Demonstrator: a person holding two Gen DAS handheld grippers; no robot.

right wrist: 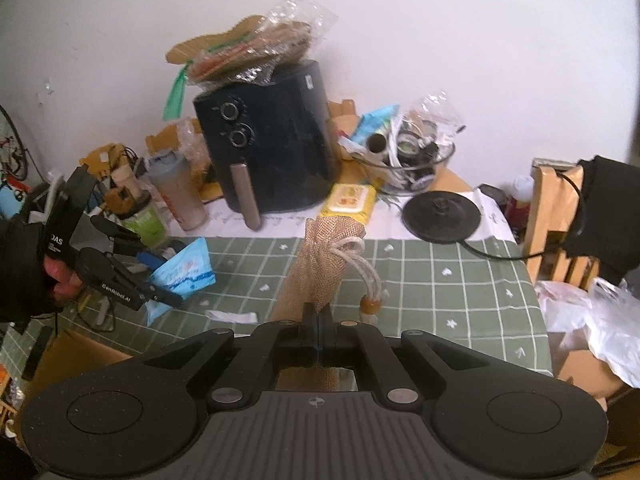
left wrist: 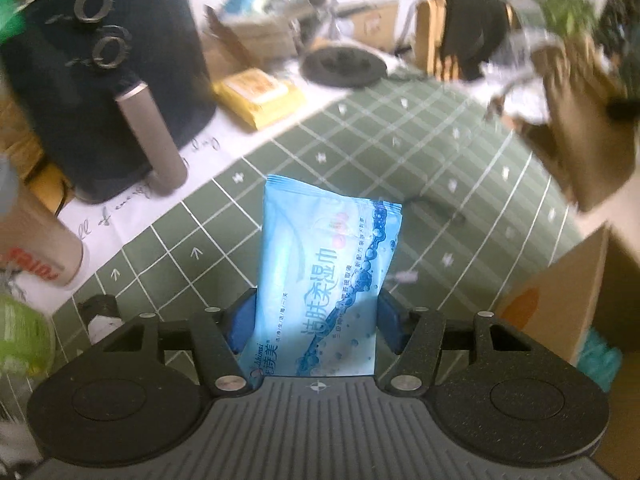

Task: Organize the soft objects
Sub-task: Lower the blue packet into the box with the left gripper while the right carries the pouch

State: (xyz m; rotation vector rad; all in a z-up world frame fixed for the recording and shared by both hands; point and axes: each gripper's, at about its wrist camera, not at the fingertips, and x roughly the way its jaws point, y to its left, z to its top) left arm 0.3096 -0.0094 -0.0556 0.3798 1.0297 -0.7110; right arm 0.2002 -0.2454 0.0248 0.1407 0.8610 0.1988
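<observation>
Blue wipes pack [left wrist: 320, 276] clamped in raised, down-tilted left hand-held gripper [left wrist: 316, 320]

a plain white wall [right wrist: 400, 20] stands behind my table; the table wears a green cloth with a white grid [right wrist: 440, 280], and a white strip with script writing [left wrist: 132, 216] lies along its far edge; a black air fryer [right wrist: 272, 152] sits against the wall, a packet of flat brown things on top of it; a wooden rack [right wrist: 548, 208] stands at the right; cardboard boxes [left wrist: 568, 292] crowd the table's edge; the light is soft and even
</observation>
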